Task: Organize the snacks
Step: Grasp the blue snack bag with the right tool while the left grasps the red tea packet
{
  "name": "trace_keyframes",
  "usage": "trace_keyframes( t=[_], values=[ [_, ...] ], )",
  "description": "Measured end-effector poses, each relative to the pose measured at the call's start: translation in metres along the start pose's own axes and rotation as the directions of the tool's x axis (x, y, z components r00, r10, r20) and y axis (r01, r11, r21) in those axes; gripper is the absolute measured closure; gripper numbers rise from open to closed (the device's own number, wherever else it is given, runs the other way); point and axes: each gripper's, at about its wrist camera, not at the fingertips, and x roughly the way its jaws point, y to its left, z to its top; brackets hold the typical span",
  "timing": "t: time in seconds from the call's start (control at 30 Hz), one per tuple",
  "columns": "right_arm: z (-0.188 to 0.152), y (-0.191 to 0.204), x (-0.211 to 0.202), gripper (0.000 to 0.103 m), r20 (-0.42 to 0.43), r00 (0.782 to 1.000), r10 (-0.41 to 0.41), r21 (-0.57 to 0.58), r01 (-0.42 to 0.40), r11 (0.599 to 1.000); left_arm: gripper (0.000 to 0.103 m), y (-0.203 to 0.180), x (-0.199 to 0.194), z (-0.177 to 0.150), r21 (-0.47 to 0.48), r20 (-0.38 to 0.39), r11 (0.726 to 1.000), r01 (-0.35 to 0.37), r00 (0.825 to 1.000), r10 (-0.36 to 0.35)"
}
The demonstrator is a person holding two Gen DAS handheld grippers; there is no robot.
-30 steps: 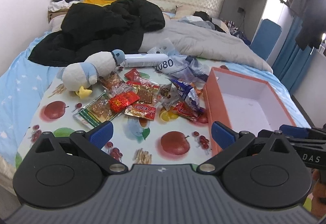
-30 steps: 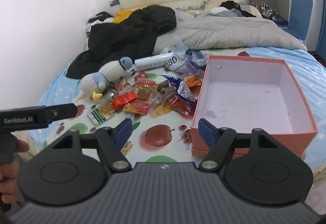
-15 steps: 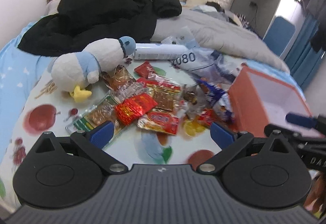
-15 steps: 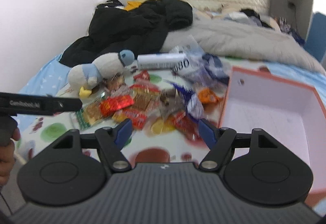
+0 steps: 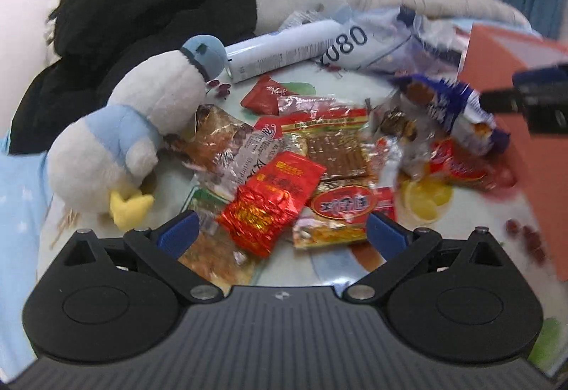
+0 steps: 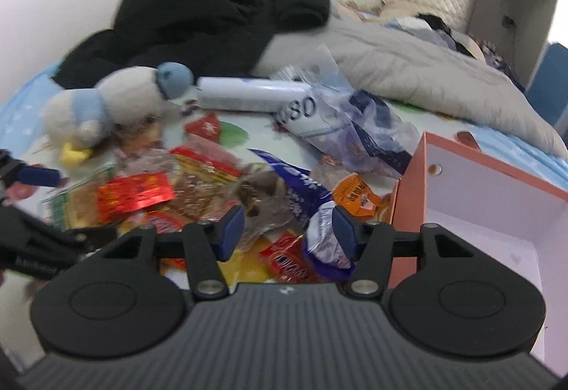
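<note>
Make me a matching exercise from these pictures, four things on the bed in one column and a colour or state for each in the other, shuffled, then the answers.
Things
1. plush toy
2. box
3. jacket
4. foil packet

Descriptions
A. black, heaped near the headboard
B. shiny red, on the snack pile
C. orange outside, open and empty
D. white and pale blue, yellow feet

Pairs: 1-D, 2-C, 3-A, 4-B
</note>
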Motion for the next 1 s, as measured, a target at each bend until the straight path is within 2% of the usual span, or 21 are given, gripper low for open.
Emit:
trace_keyframes(
  t=[0.17, 0.27, 0.43, 0.53, 0.6, 0.67, 0.73, 0.8, 1.0],
  values=[
    [0.005, -0.001, 0.042, 0.046, -0.031, 0.993, -0.113, 0.0, 0.113, 0.994, 0.015, 0.008, 0.029, 0.005, 0.044, -0.039, 0.999, 0.014, 0.999, -0.013],
    [0.007, -0.002, 0.059, 0.046, -0.054, 0.989, -0.139, -0.003, 0.139, 0.99, 0.022, 0.014, 0.045, 0.006, 0.049, -0.067, 0.998, 0.031, 0.997, -0.027],
    [0.008, 0.003, 0.082, 0.046, -0.077, 0.981, -0.176, -0.036, 0.174, 0.984, 0.027, 0.018, 0.066, 0.0, 0.091, -0.103, 0.995, 0.029, 0.994, -0.02],
    [0.006, 0.003, 0.099, 0.05, -0.13, 0.977, -0.172, -0.029, 0.17, 0.985, 0.033, 0.017, 0.069, -0.003, 0.1, -0.103, 0.995, 0.028, 0.995, -0.018],
    [0.003, 0.003, 0.109, 0.049, -0.157, 0.972, -0.174, -0.043, 0.169, 0.985, 0.039, 0.015, 0.067, -0.004, 0.104, -0.098, 0.994, 0.019, 0.995, -0.009],
    [0.002, 0.005, 0.111, 0.051, -0.153, 0.972, -0.18, -0.052, 0.173, 0.983, 0.041, 0.013, 0.063, -0.005, 0.095, -0.09, 0.995, 0.019, 0.996, -0.011],
    [0.003, 0.004, 0.109, 0.062, -0.151, 0.971, -0.183, -0.045, 0.179, 0.983, 0.042, 0.012, 0.059, -0.005, 0.07, -0.084, 0.997, 0.021, 0.996, -0.015],
    [0.005, 0.004, 0.104, 0.069, -0.144, 0.973, -0.183, -0.036, 0.18, 0.983, 0.043, 0.012, 0.054, -0.006, 0.031, -0.084, 0.999, 0.023, 0.996, -0.02],
    [0.006, 0.01, 0.084, 0.075, -0.133, 0.981, -0.142, -0.03, 0.139, 0.99, 0.043, 0.007, 0.032, -0.009, -0.09, -0.089, 0.996, 0.002, 0.996, -0.01]
  ],
)
